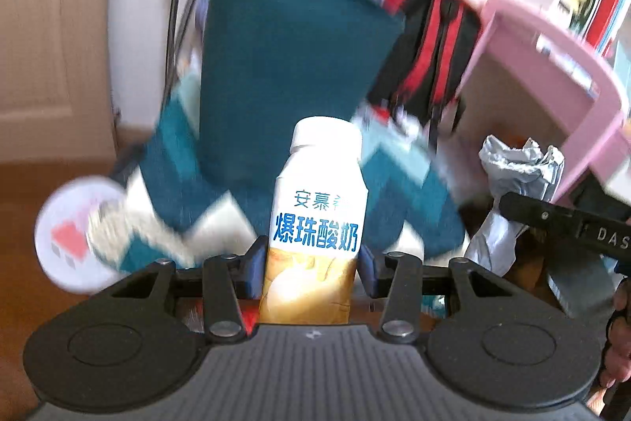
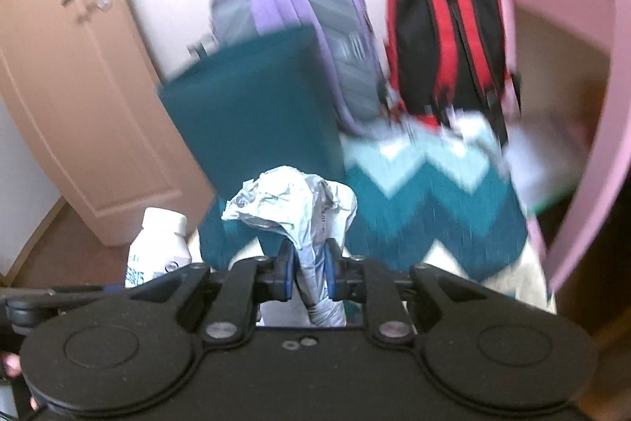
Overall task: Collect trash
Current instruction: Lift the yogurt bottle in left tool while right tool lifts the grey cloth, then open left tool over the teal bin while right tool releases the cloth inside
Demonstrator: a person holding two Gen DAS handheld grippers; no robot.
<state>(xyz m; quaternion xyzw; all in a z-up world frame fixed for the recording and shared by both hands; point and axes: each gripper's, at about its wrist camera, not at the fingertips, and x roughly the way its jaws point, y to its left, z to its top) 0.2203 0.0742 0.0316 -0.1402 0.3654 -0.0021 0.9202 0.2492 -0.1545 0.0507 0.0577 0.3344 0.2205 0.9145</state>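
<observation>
Here we are carrying two pieces of trash at once, one in each tool. The yogurt bottle (image 1: pixel 315 223) is standing upright between the pads of the left gripper (image 1: pixel 311 273), which are pressing on its lower body, probably so the capped top stays up and nothing can leak. Just beside it, the crumpled grey plastic wrapper (image 2: pixel 294 212) is being pinched at its twisted neck by the right gripper (image 2: pixel 309 269), whose jaws are standing narrow; the loose bulk is flopping over above the pads. We judge both pickups done and a bin still to be found, since none is showing. Behind our hands the teal zigzag rug (image 2: pixel 426 200), a teal box (image 1: pixel 292 66), a purple backpack (image 2: pixel 299 22), a red and black backpack (image 2: pixel 445 38) and a pink chair (image 1: pixel 552 66) are blurring.
</observation>
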